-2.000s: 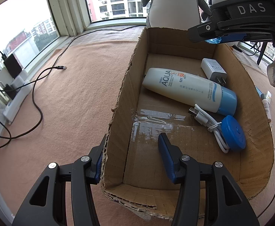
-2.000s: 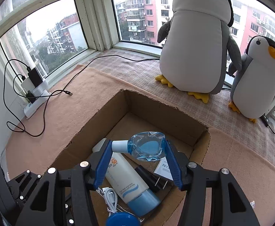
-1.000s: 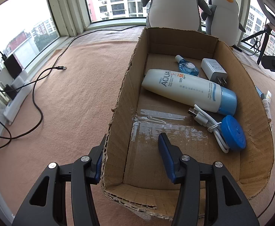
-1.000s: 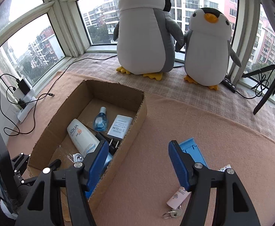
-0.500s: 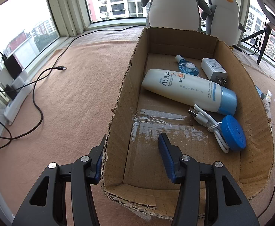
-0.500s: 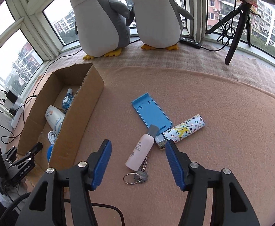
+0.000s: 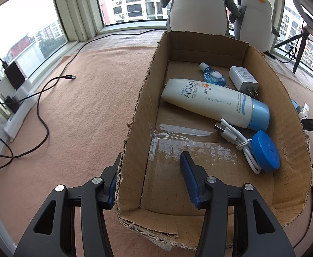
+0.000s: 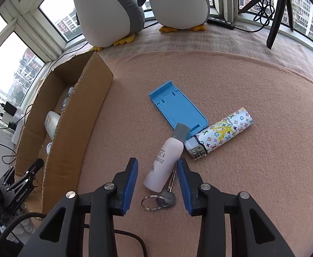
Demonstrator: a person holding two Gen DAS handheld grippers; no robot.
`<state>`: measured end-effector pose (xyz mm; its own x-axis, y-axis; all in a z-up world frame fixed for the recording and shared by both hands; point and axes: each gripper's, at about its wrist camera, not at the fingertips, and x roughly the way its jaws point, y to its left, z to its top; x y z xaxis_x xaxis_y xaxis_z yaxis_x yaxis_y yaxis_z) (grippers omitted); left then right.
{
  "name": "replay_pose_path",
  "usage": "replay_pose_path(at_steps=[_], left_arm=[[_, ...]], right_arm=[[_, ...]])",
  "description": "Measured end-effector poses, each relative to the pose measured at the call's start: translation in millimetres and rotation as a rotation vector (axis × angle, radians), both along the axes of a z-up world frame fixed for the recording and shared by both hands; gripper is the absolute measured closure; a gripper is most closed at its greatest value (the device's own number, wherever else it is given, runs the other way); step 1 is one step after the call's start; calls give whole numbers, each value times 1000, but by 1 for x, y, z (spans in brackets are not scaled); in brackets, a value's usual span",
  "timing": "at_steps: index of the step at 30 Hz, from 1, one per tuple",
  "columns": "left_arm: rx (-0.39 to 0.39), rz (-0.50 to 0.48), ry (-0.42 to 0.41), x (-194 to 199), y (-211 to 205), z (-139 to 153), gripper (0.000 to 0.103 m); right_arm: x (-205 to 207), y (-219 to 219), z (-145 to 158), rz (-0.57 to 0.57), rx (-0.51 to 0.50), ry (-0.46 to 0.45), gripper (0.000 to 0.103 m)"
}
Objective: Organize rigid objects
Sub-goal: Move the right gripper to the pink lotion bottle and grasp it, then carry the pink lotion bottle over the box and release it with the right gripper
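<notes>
My left gripper [image 7: 149, 178] is open and straddles the near left wall of the cardboard box [image 7: 135, 115], one finger outside, one inside. The box holds a sunscreen tube [image 7: 214, 102], a small blue bottle [image 7: 212, 77], a white charger [image 7: 243, 81], a white cable [image 7: 238, 137] and a blue round case [image 7: 265, 155]. My right gripper [image 8: 157, 178] is open, low over the carpet, its fingers either side of a small pink bottle [image 8: 167, 158] and a key on a ring [image 8: 167, 194]. A blue phone stand [image 8: 178, 109] and a patterned lighter [image 8: 220, 135] lie just beyond.
Two plush penguins [image 8: 113, 6] stand at the window behind the box. A tripod [image 8: 278, 6] stands at the far right. A black cable [image 7: 42, 90] and a power strip [image 7: 17, 107] lie on the carpet left of the box [image 8: 75, 115].
My right gripper let the small blue bottle go in the box, swung right out of the box and came down around the pink bottle. My left gripper has not moved.
</notes>
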<state>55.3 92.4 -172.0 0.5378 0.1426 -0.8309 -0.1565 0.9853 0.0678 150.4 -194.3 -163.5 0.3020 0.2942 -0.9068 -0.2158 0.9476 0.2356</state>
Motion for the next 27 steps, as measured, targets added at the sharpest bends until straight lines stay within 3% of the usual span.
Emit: replay_pose_path(at_steps=[12, 19, 27], left_arm=[[0, 0, 0, 0, 0, 0, 53], [-1, 1, -1, 0, 0, 0, 53], [-1, 1, -1, 0, 1, 0, 53]], right_arm=[[7, 25, -7, 69, -102, -9, 84], [4, 27, -6, 71, -107, -23, 85], [-14, 40, 32, 102, -35, -87, 85]])
